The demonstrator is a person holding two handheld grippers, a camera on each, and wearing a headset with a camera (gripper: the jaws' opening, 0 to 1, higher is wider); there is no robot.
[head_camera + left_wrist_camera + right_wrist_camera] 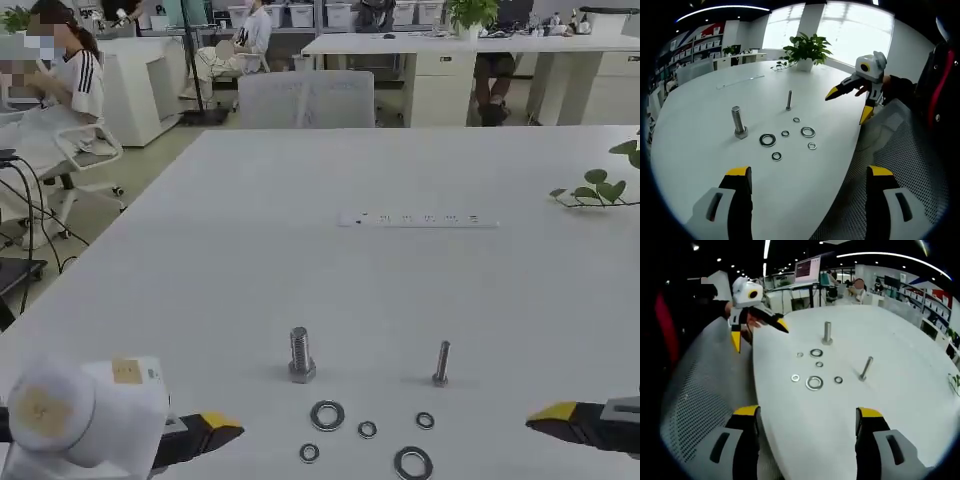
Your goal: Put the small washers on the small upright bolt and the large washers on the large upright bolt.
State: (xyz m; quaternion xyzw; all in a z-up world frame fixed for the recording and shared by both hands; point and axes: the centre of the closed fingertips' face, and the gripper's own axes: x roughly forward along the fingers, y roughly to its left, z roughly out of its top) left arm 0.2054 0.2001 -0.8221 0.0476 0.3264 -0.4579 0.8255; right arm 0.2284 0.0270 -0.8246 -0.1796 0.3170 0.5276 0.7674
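Washers (327,414) loose beside upright bolts (302,355)

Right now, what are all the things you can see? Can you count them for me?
table: one, white, under everything
large bolt: one, silver, upright, left of the small bolt
small bolt: one, silver, upright, right of the large bolt
large washers: two, silver, flat on the table in front of the bolts
small washers: three, silver, flat among the large ones
power strip: one, white, mid-table beyond the bolts
plant: one, green, right edge of the table
chair: one, grey, behind the far edge
people: at least two, seated in the room behind
left tongs: one, yellow-tipped black, open, near edge
right tongs: one, yellow-tipped black, open, near edge
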